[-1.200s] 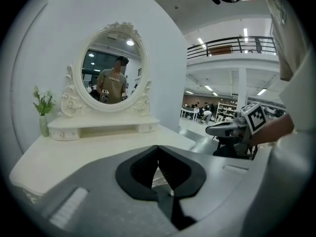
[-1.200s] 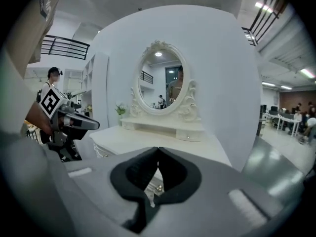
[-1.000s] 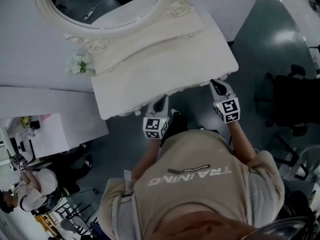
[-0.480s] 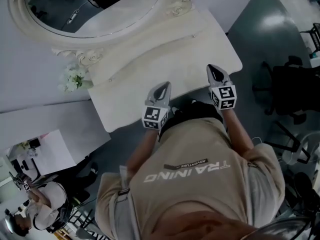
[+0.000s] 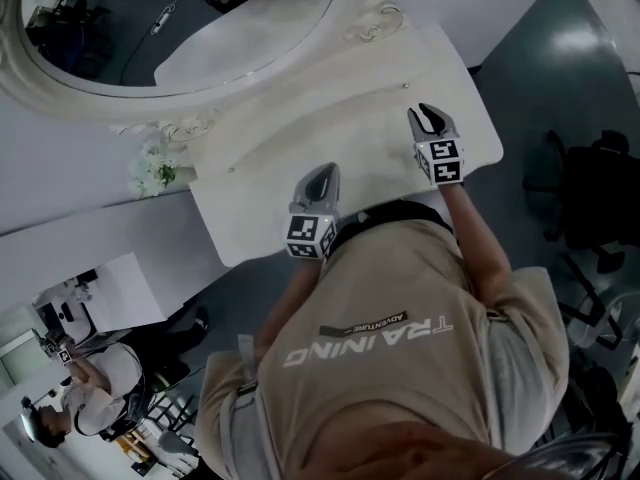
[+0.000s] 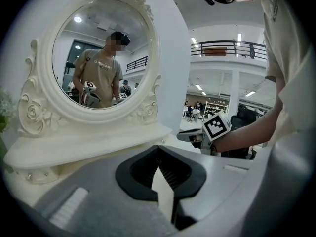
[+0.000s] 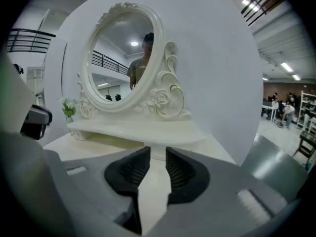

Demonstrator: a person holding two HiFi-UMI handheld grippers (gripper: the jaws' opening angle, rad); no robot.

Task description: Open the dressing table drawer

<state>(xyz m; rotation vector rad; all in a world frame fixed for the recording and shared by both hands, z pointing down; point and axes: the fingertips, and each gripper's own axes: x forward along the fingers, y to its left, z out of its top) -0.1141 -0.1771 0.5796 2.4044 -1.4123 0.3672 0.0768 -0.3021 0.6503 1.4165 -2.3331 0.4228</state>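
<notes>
The cream dressing table [image 5: 370, 158] carries an oval mirror [image 5: 180, 18] on a raised shelf [image 5: 300, 118] that has a small knob [image 5: 405, 86] at its right end. Any drawer front below the top is hidden in the head view. My left gripper [image 5: 318, 183] hovers over the front middle of the top. Its jaws [image 6: 158, 148] meet at the tips with nothing in them. My right gripper [image 5: 425, 116] is over the right part of the top, close to the shelf [image 7: 138, 130]. Its jaws [image 7: 158, 152] are opening with nothing between them. The right gripper's marker cube [image 6: 216, 127] shows in the left gripper view.
A small bunch of white flowers [image 5: 152, 173] stands at the shelf's left end. A white partition [image 5: 90, 228] adjoins the table on the left. Black office chairs [image 5: 600, 188] stand on the grey floor at right, and a seated person [image 5: 85, 388] is at lower left.
Both grippers have moved from the table's front edge to above its top, toward the mirror. The right one went farther.
</notes>
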